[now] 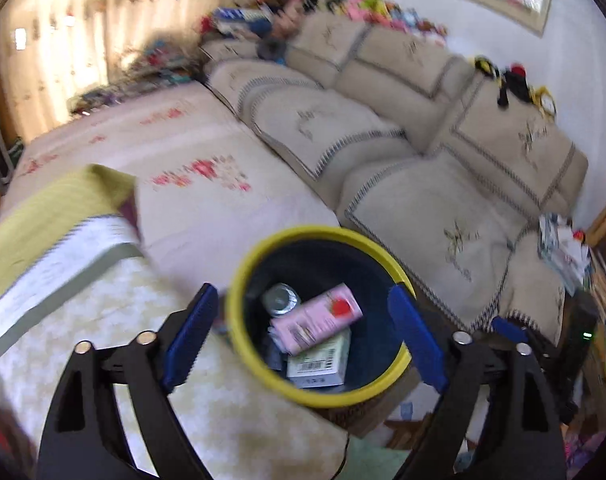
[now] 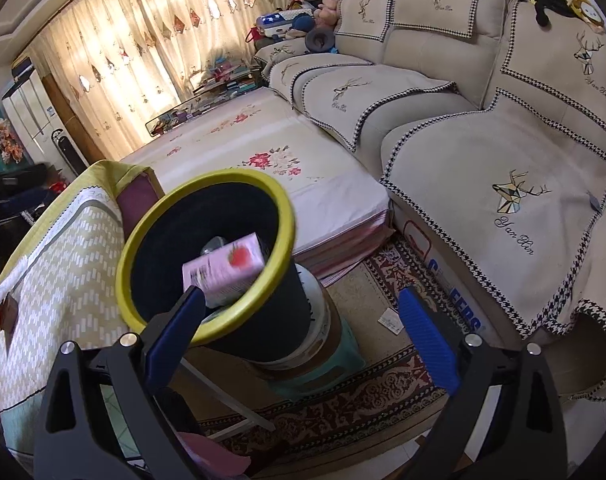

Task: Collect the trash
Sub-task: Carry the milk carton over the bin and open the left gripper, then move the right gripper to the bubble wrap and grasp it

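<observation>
Hovering over the bin [image 1: 239, 276], the left gripper [image 1: 303, 336] has its blue fingers [image 1: 191, 336] spread wide with nothing pinched between them. A pink carton [image 1: 317, 318] sits inside the yellow-rimmed bin, on top of a white box [image 1: 321, 364] with a barcode, next to what looks like a clear bottle [image 1: 281, 298]. The right gripper [image 2: 303, 336] is wide open too and holding nothing, just beside the bin. The bin stands between the patterned table [image 1: 103, 320] and the beige sofa [image 1: 443, 208].

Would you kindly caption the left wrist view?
Open left gripper above yellow-rimmed black bin holding pink carton.
</observation>
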Tool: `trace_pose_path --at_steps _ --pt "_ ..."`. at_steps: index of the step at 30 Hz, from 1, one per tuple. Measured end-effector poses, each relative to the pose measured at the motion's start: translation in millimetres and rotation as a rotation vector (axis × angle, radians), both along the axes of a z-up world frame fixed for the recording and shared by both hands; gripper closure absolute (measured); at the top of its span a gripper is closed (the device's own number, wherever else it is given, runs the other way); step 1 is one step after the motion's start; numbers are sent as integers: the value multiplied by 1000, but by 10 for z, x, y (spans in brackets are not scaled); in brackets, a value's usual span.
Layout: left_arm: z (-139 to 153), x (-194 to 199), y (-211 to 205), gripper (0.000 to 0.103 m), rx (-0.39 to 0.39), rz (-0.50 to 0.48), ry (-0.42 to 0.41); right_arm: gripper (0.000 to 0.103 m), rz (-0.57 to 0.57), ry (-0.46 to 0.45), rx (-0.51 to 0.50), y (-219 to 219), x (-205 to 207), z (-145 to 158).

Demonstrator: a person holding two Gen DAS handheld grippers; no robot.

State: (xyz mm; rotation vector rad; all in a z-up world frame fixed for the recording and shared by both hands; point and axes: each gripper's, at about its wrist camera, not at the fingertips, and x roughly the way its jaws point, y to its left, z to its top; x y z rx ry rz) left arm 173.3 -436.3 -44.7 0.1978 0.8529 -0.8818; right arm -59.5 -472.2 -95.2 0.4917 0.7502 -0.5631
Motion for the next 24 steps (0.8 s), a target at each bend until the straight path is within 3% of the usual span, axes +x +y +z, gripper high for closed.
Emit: trace_pose_path --at_steps 8,15,24 --pt "460 -298 1621 5 -110 248 -106 10 125 15 -14 371 322 30" --pt "599 -628 3064 5 -59 527 -233 10 329 22 -15 1072 806 111" --pt "494 -914 4520 5 -39 819 -272 10 588 -12 -51 2194 1596 452"
